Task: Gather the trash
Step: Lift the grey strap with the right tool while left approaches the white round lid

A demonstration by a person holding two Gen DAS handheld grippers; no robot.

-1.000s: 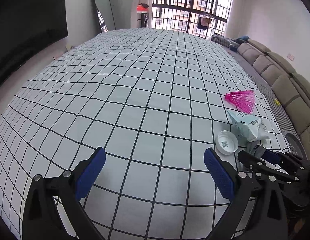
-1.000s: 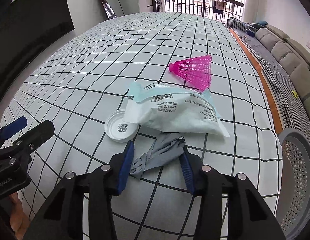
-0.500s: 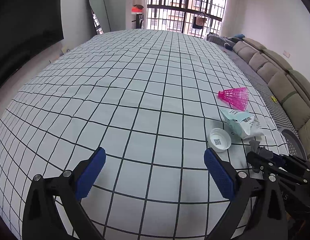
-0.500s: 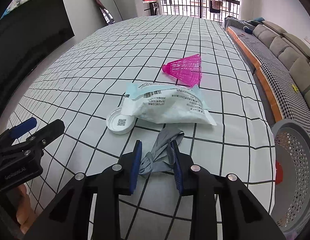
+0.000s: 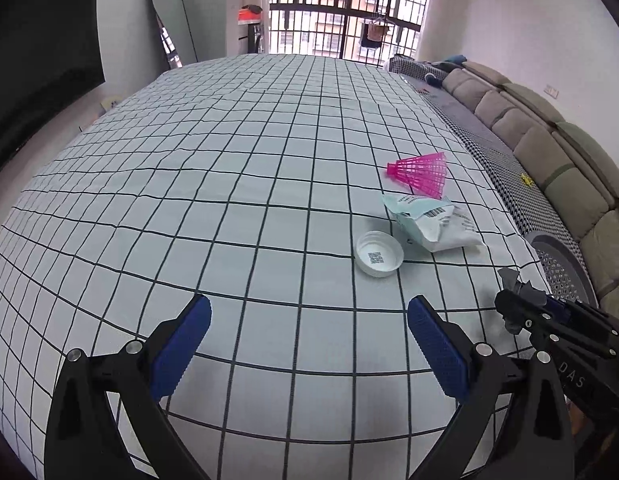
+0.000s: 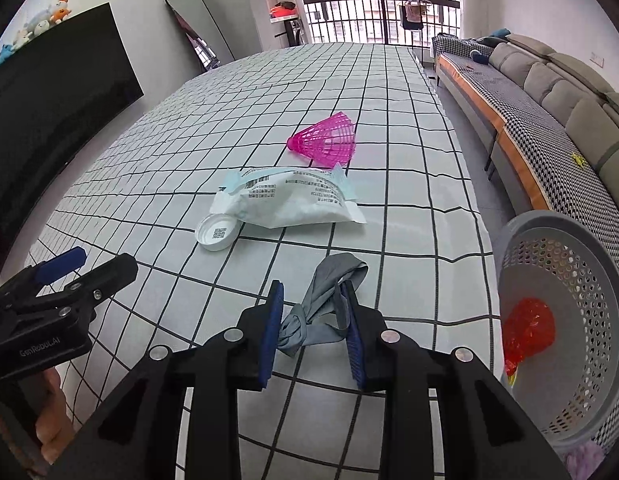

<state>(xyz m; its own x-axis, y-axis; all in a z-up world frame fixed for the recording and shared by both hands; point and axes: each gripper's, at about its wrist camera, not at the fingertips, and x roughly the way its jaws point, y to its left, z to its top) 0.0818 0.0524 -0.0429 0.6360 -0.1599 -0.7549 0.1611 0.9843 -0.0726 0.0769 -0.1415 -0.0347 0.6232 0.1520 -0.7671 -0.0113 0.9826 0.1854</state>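
Grid-patterned white tabletop (image 6: 409, 128), right gripper (image 6: 313, 330) fingers clamped on knotted grey cloth strip (image 6: 329, 292), left gripper (image 5: 309, 344) fingers wide apart, empty, grey perforated basket (image 6: 597, 280) beside.

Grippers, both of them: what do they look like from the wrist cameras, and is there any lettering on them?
Both are black angular frames with silver rivets. The left gripper and the right gripper each carry ribbed blue pads on the inner finger faces. White lettering shows on the bodies: "GenRobot.AI" on the left, seen from the right wrist camera, and partly legible letters on the right. No cables or sleeves visible.
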